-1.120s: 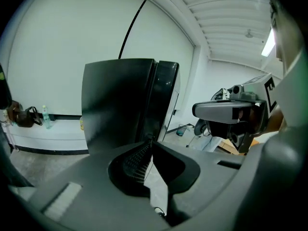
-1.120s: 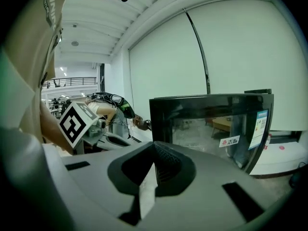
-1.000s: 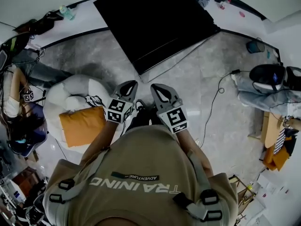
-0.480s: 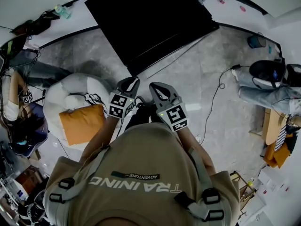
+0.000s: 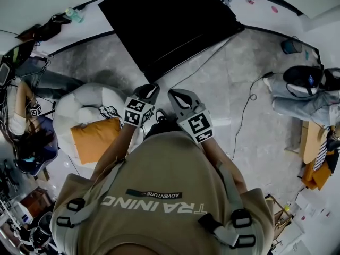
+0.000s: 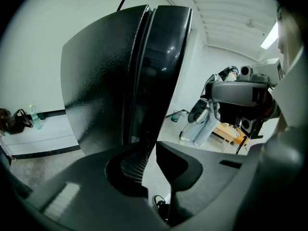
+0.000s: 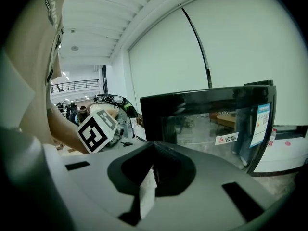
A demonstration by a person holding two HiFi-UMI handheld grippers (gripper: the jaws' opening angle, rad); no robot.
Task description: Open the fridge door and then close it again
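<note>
Fridge (image 5: 164, 20) brought slightly closer, straight ahead, untouched; left gripper (image 5: 149, 88) nearer than right gripper (image 5: 176, 94); both closed, empty.

One black fridge (image 5: 170, 23) is standing by the wall. Two grippers are showing: the left gripper (image 5: 148, 91) and the right gripper (image 5: 178, 95). One white beanbag (image 5: 87, 102) is carrying one orange cushion (image 5: 95, 137). Two seated people are showing: left person (image 5: 26, 116) and right person (image 5: 303, 97). One bottle (image 5: 76, 15) and one teal bucket (image 5: 290, 45) are standing well apart.
</note>
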